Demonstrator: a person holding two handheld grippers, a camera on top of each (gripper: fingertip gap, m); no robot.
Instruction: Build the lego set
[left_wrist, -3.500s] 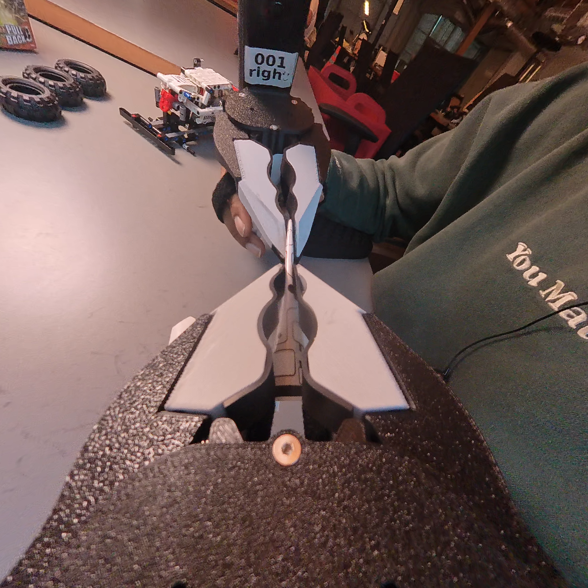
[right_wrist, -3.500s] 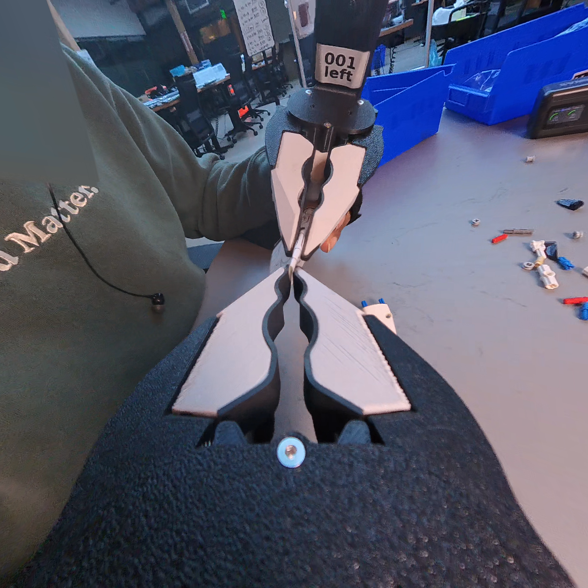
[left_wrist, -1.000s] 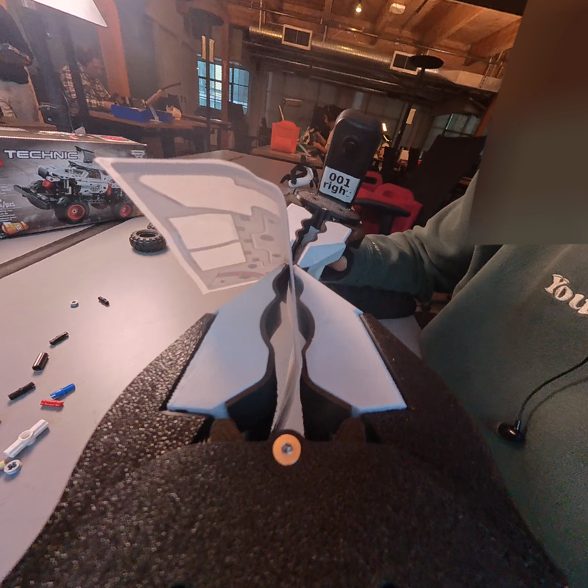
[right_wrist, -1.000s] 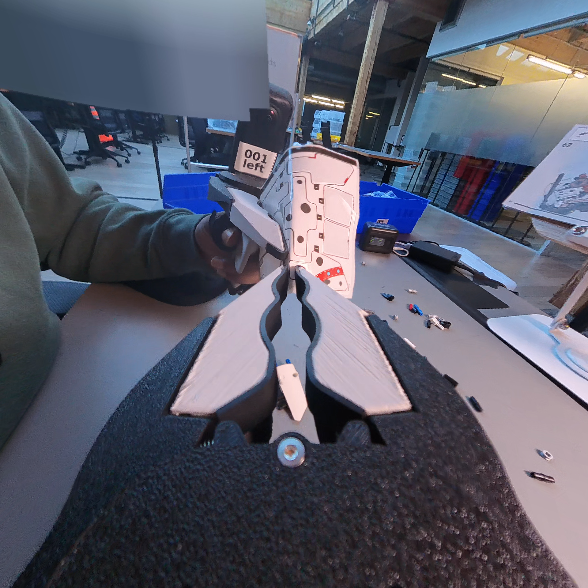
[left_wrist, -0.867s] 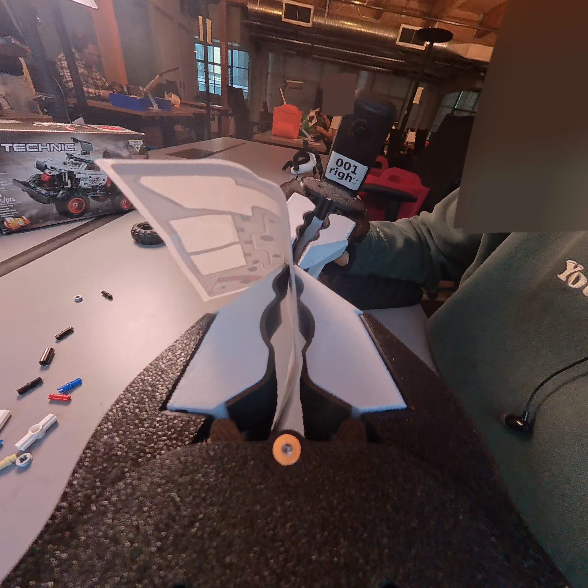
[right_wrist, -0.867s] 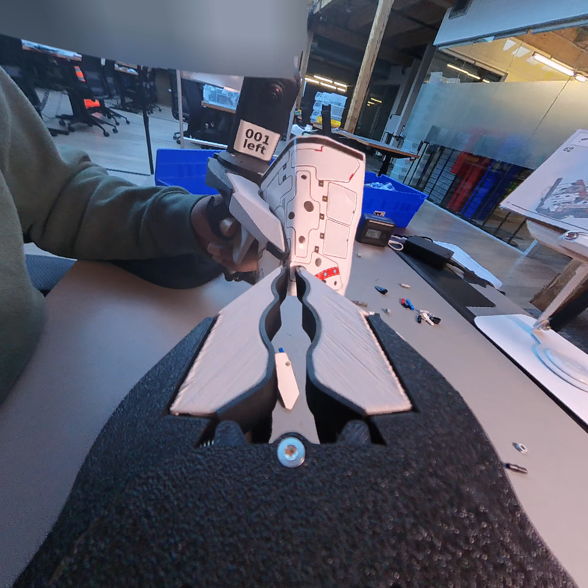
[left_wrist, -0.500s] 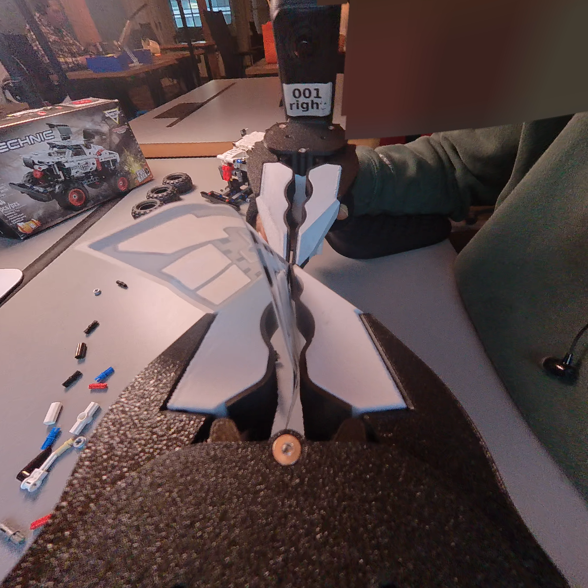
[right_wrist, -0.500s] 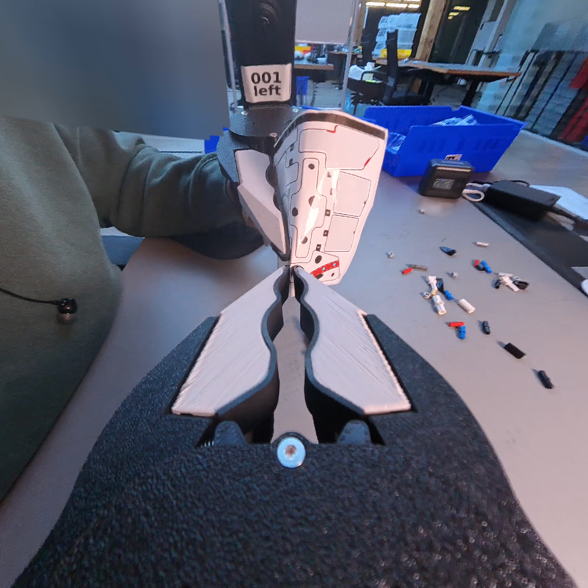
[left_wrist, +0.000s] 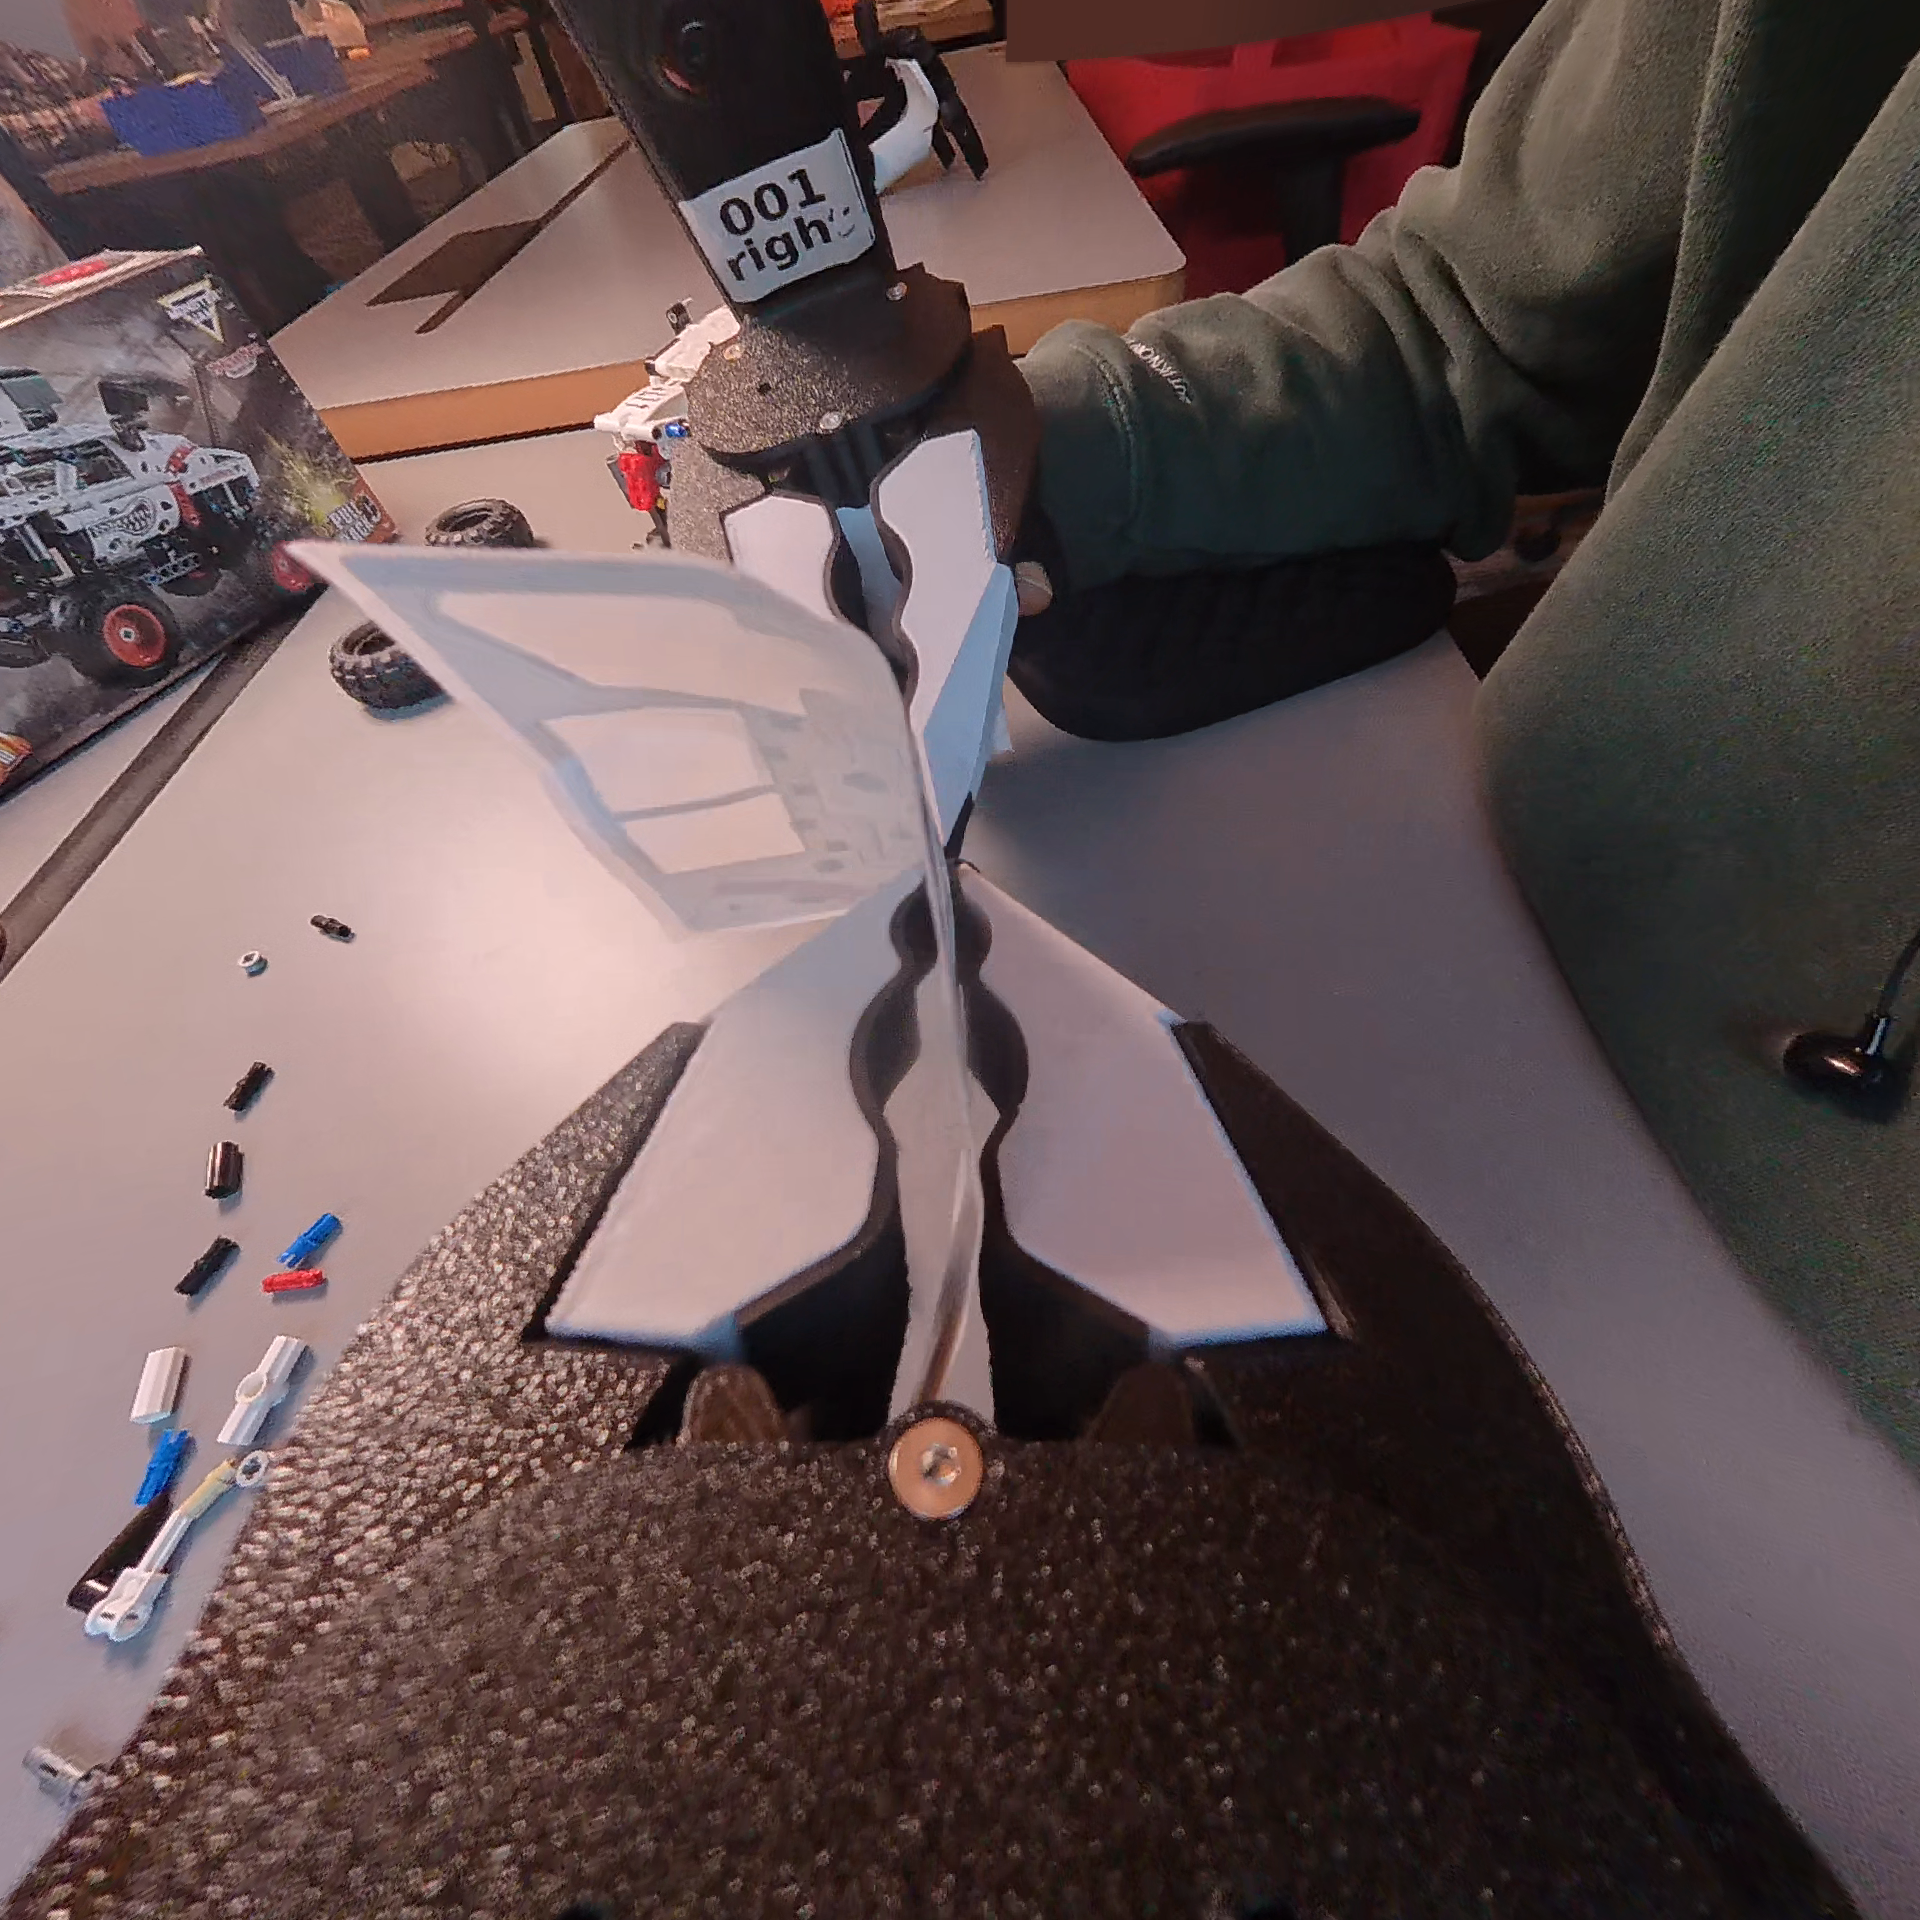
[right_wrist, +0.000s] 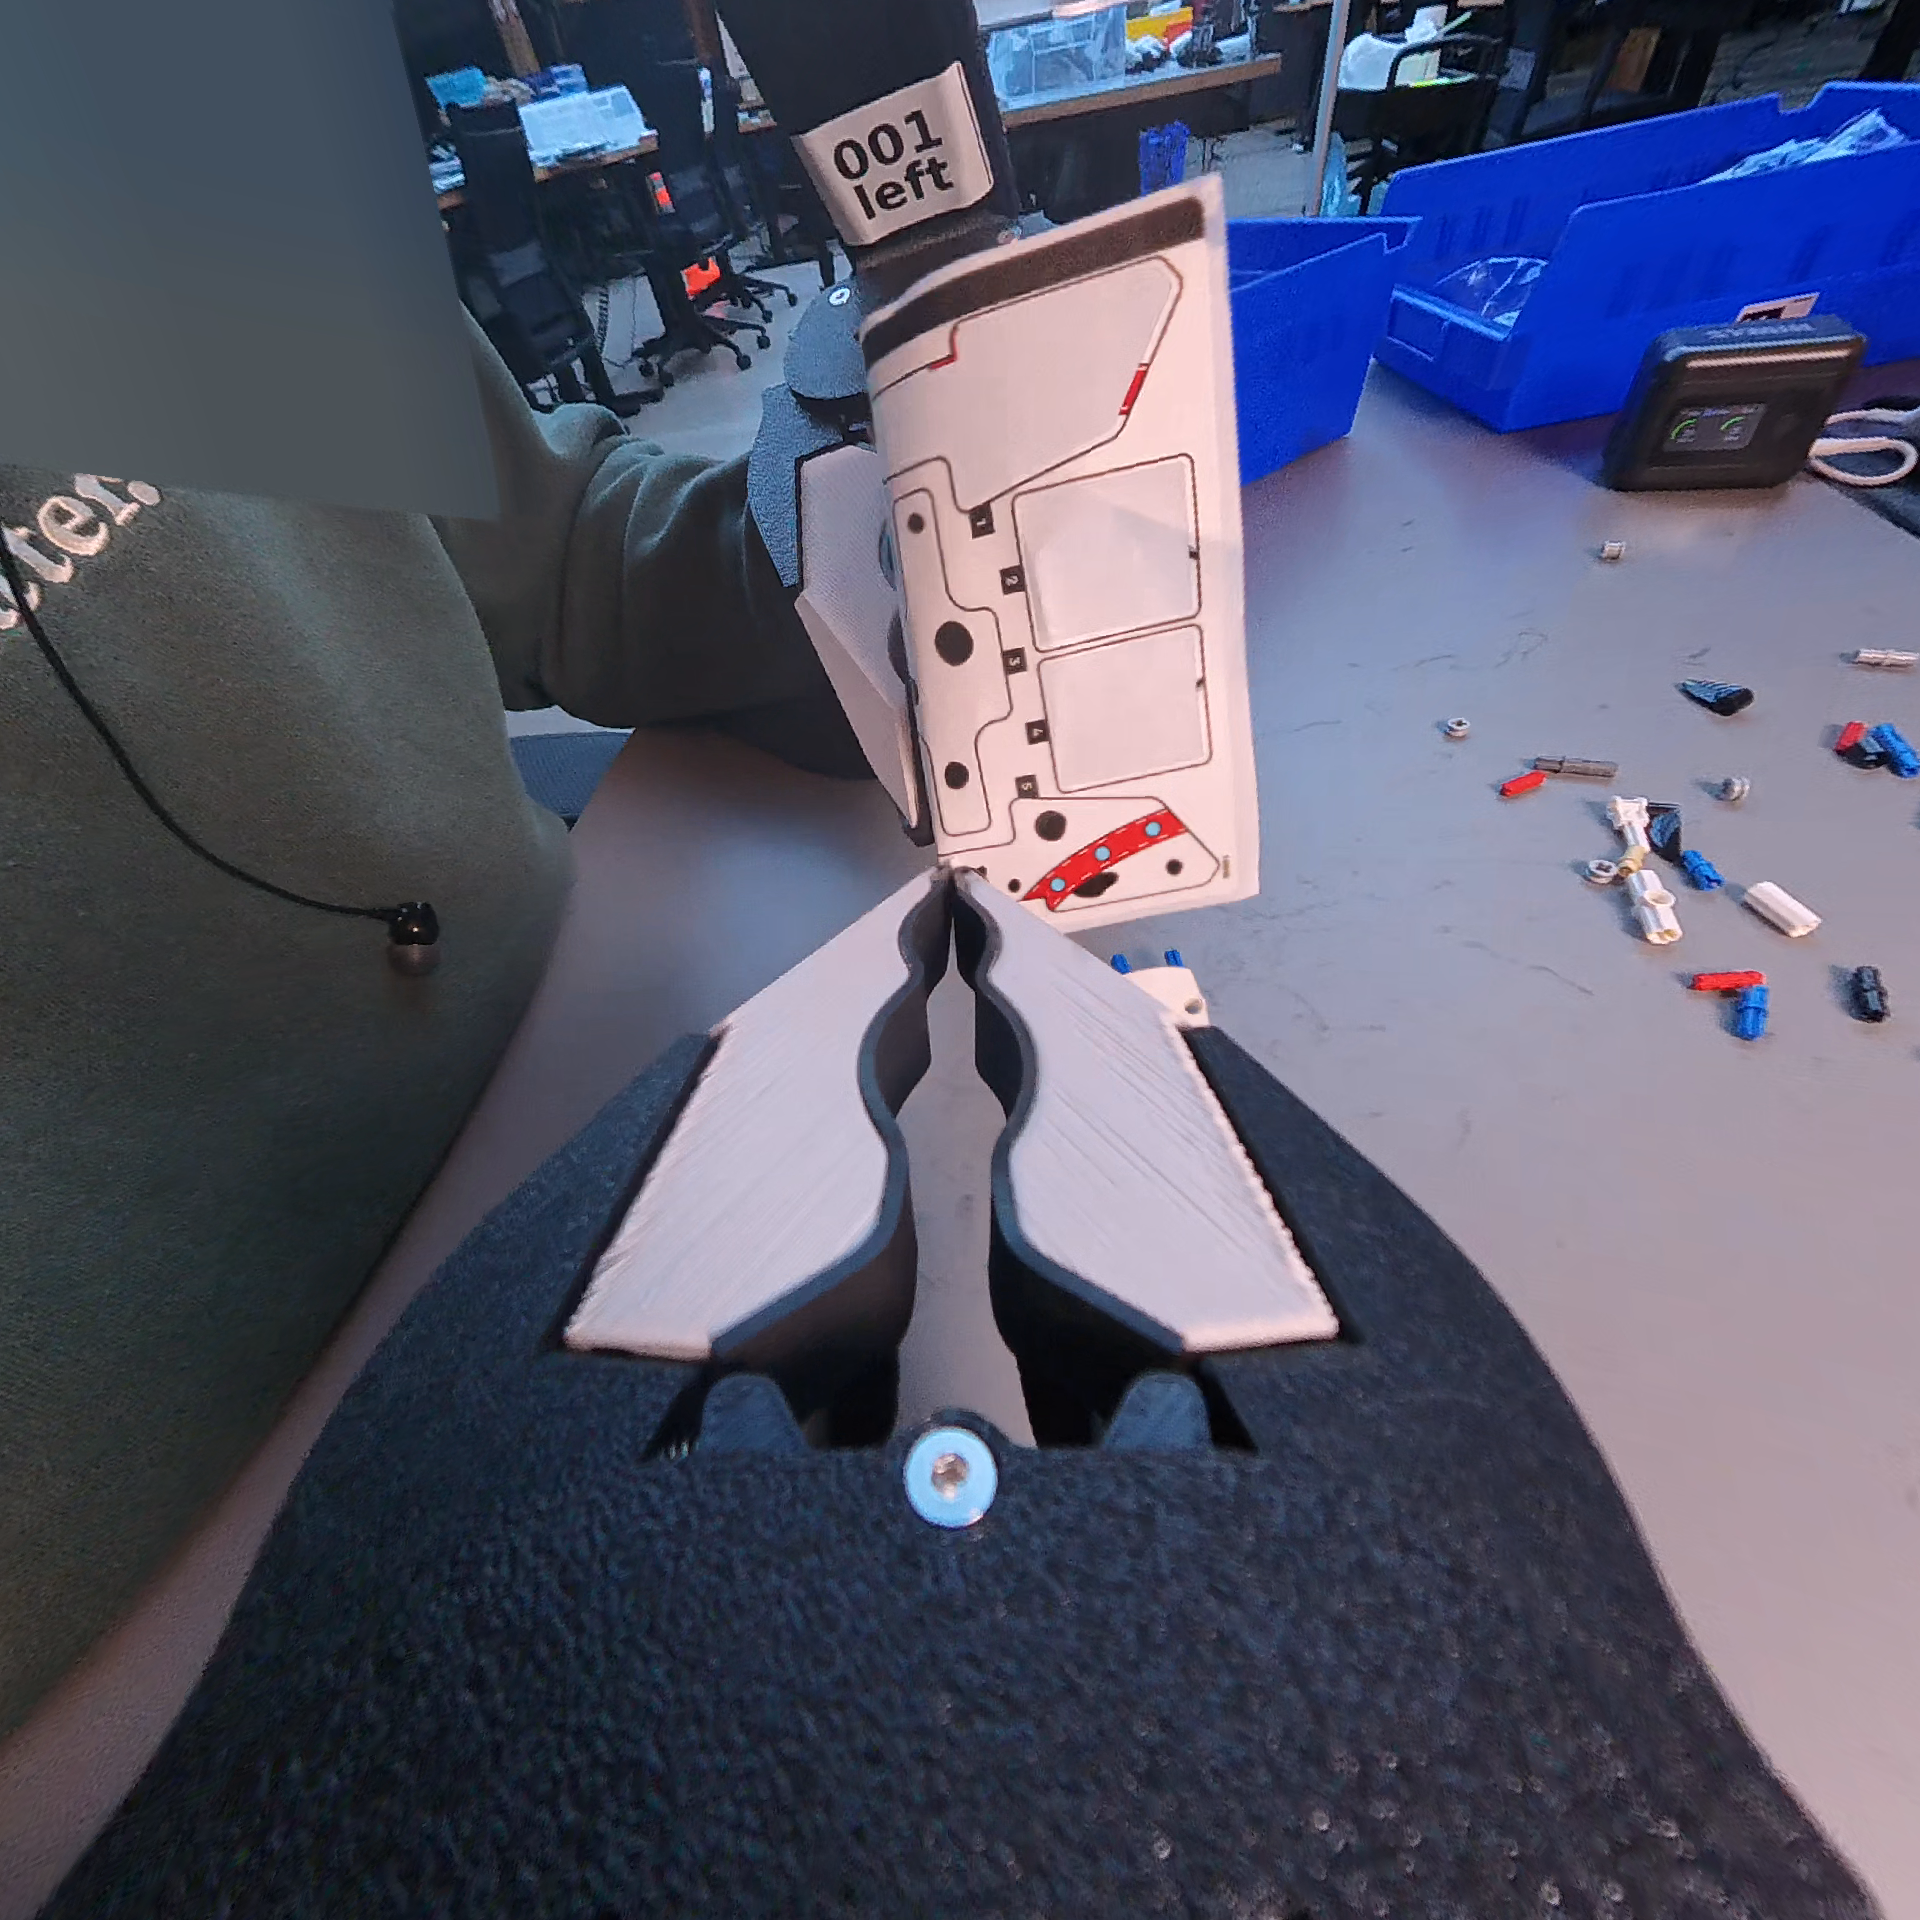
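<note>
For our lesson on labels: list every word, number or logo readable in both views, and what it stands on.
I do not quote writing; these bear it:
White paper label on black post: legible.
Second such label: legible.
Printed cardboard set box: logos, legible.
White sticker sheet: small number tags.
Green sweatshirt: cut-off lettering.
Black device screen: too small.

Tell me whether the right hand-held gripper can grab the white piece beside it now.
Probably not yet: the right hand-held gripper is shut at the sticker sheet's corner. The white piece lies unobstructed on the table just right of it.
</note>
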